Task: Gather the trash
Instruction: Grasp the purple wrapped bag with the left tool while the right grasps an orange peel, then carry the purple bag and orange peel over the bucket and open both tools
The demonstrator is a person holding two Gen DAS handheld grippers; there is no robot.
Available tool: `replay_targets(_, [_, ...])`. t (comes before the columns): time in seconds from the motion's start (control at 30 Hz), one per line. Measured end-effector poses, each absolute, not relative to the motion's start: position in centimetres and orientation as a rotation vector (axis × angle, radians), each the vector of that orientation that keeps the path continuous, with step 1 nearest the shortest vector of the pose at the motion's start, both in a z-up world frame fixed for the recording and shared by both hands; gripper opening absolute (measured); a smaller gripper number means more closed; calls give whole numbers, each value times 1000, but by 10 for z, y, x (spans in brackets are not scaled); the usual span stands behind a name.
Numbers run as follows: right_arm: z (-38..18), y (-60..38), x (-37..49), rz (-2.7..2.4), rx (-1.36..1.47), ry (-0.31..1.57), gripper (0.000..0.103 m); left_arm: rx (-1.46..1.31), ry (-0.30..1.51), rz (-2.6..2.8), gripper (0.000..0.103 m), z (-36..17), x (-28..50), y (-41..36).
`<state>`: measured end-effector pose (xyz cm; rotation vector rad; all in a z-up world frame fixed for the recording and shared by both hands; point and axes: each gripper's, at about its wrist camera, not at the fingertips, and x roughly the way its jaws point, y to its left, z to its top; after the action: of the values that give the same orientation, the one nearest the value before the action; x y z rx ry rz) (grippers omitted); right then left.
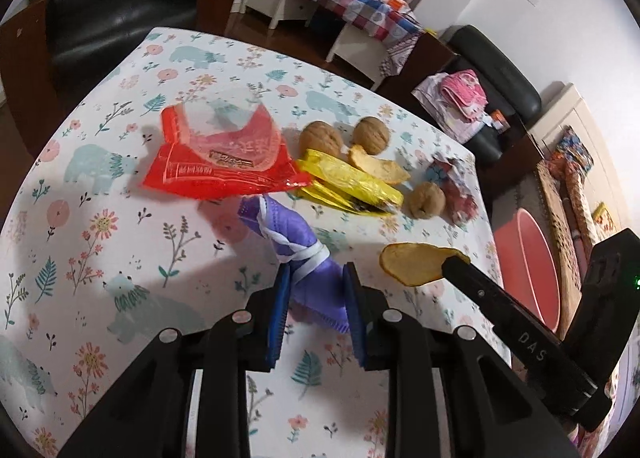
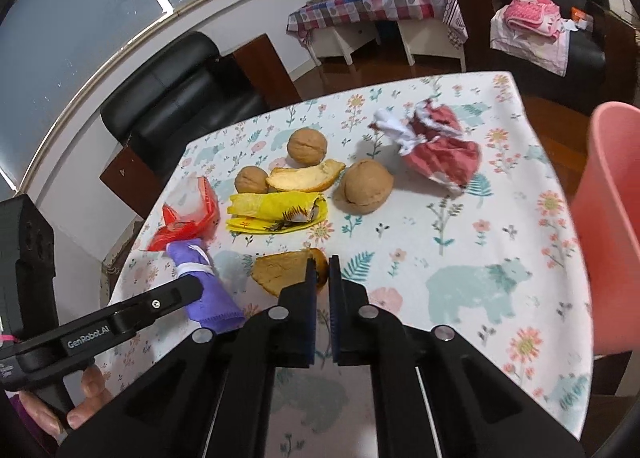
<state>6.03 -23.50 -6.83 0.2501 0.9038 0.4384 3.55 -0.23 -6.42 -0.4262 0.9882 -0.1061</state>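
My left gripper (image 1: pixel 316 298) is shut on a rolled purple face mask (image 1: pixel 296 242) tied with its white strap; the blue pads press on its near end. My right gripper (image 2: pixel 322 274) is shut on the edge of an orange peel (image 2: pixel 280 270), which sticks out to the left of the jaws. In the left wrist view the right gripper (image 1: pixel 452 264) holds that peel (image 1: pixel 416 262) just above the flowered tablecloth. In the right wrist view the left gripper (image 2: pixel 192 292) grips the mask (image 2: pixel 212 298). A pink bin (image 2: pixel 608 217) stands off the table's right side.
On the tablecloth (image 1: pixel 120 217) lie a red wrapper (image 1: pixel 224 161), a yellow wrapper (image 1: pixel 352 181), three walnuts (image 1: pixel 320 137) (image 1: pixel 372 133) (image 1: pixel 428 199), another peel (image 1: pixel 376 165) and crumpled red paper (image 2: pixel 436 149). The pink bin (image 1: pixel 528 270) sits below the table edge. Black chairs stand behind.
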Motion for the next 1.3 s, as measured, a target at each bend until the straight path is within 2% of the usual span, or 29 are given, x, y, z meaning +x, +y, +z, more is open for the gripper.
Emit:
replay_targets(0.57, [-24, -314, 10, 256, 311, 779, 6, -312, 929, -360, 26, -25, 21, -74])
replay_targets(0.97, [-13, -392, 0, 71, 390, 701, 6, -217, 849, -505, 26, 15, 41, -152])
replay_targets(1.3, [-15, -444, 1, -74, 416, 658, 6, -144, 843, -596, 26, 23, 61, -222])
